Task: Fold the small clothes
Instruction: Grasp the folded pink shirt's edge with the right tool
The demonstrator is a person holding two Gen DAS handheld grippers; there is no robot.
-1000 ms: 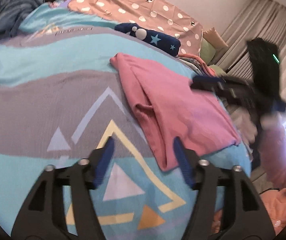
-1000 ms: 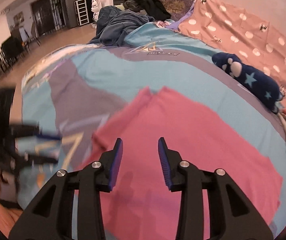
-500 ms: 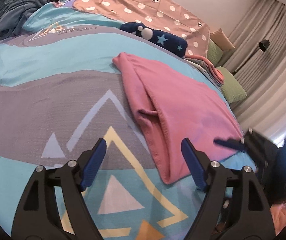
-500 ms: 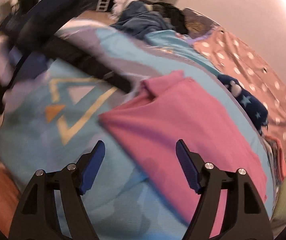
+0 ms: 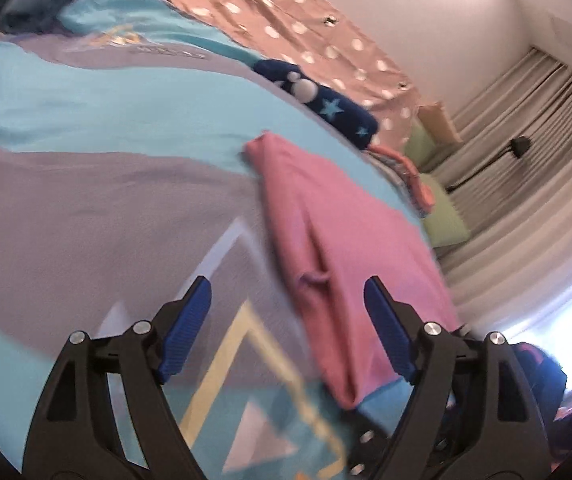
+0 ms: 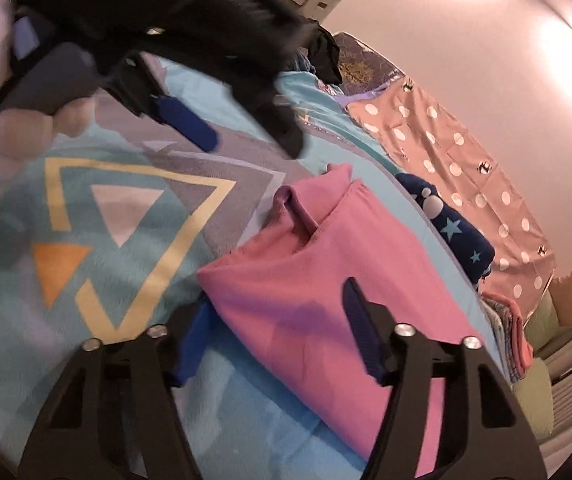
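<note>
Jaws closing around pink garment (image 6: 318, 280); writing on the blanket (image 5: 85, 128) seemingly unreadable.

Your left tool (image 5: 286, 320) is a black plastic frame with triangular cut-outs, silver screw heads at the joints and ribbed blue pads (image 5: 183, 328) on both fingers. Your right tool (image 6: 273, 328) is built the same: black arms, silver screws, ribbed dark blue pads (image 6: 362, 332). Near right in the left view, blurred orange clothing shows.

Pink garment (image 6: 326, 280) on turquoise-grey triangle-patterned blanket (image 6: 117, 216)
</note>
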